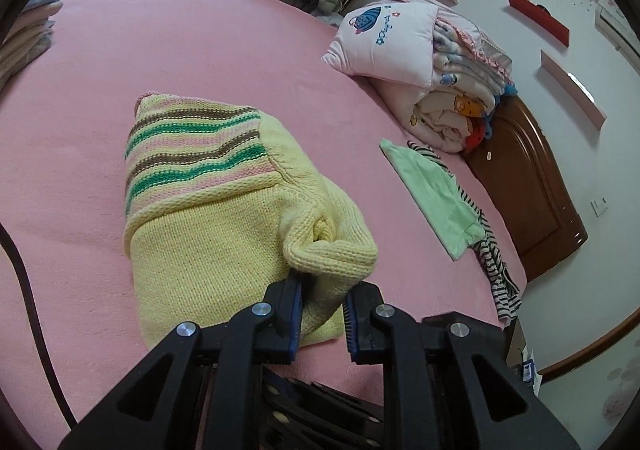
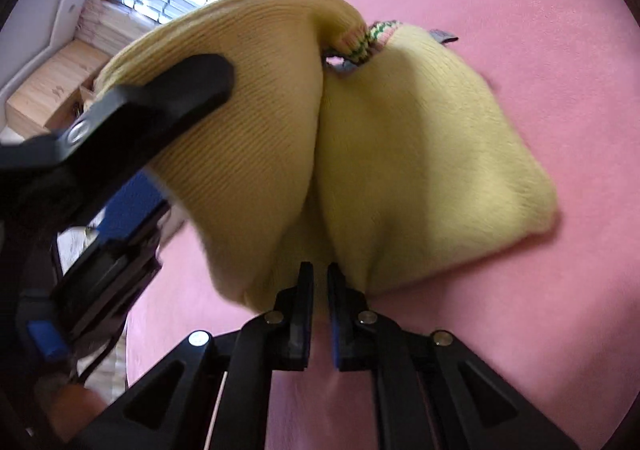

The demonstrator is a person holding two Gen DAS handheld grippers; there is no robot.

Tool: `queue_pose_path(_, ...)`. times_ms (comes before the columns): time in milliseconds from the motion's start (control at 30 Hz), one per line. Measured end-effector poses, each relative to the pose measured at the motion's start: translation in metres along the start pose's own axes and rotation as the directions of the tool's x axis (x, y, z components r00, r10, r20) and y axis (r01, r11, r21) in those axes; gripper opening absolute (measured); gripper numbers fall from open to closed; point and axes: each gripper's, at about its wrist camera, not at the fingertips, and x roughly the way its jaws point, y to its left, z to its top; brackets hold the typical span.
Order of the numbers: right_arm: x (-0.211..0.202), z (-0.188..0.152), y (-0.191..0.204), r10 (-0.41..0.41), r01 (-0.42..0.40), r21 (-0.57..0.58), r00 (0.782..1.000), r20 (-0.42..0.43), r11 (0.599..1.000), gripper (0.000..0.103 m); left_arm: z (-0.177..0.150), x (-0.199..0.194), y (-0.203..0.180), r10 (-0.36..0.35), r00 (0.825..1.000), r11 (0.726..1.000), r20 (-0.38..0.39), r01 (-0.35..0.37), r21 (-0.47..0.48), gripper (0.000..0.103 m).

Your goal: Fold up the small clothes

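- The left gripper (image 1: 322, 292) is nearly closed, its jaws pinching a bunched corner of the yellow knit sweater (image 1: 208, 234) and holding it just above the pink bed sheet (image 1: 180, 50).
- The right gripper (image 2: 320, 282) is pressed almost fully together on the sweater's near edge; a big lifted flap billows up to the left, with the left gripper's arm in front of it.
- The sweater sits mid-bed. Its striped sleeve (image 1: 192, 154) already lies across the body, so the sleeve fold looks done.
- The body is only partly doubled: one half is raised and not yet laid flat. I judge this garment past its halfway stage.
- Left to do, by my reading: lay the flap over, let go and smooth it.
- Further right, a pale green garment (image 1: 432, 194) on a black-and-white striped garment (image 1: 496, 266) lies loose, apparently unfolded.
- Folded stacks (image 1: 28, 38) rest at the far left.
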Motion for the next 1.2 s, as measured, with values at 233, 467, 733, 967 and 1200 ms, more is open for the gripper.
queue_pose_path(233,-0.038,-0.004,-0.004,-0.17,0.17,-0.099,0.985,0.009,0.981,0.012,-0.004,0.01,-0.003,0.029,0.999,1.0,-0.04,-0.029,0.012,0.015)
queue_pose_path(467,-0.062,0.014,-0.013,-0.298,0.306,-0.134,0.952,0.076,0.943,0.012,-0.013,0.028,-0.003,0.047,0.995,0.999,-0.091,-0.047,0.006,0.015)
queue_pose_path(733,-0.074,0.038,-0.02,-0.268,0.276,-0.094,0.959,0.087,0.956,0.012,-0.017,0.029,-0.016,0.05,0.992,0.997,-0.113,-0.044,0.059,0.045)
queue_pose_path(967,-0.08,0.074,-0.025,-0.162,0.168,-0.062,0.983,0.084,0.984,0.014,-0.016,0.003,-0.029,0.04,0.995,0.995,-0.093,-0.031,0.099,0.069)
queue_pose_path(1200,-0.064,0.107,-0.018,-0.087,0.088,-0.062,0.996,0.032,0.994,0.035,0.006,-0.034,-0.005,0.128,0.992,0.99,0.022,-0.129,0.059,0.069)
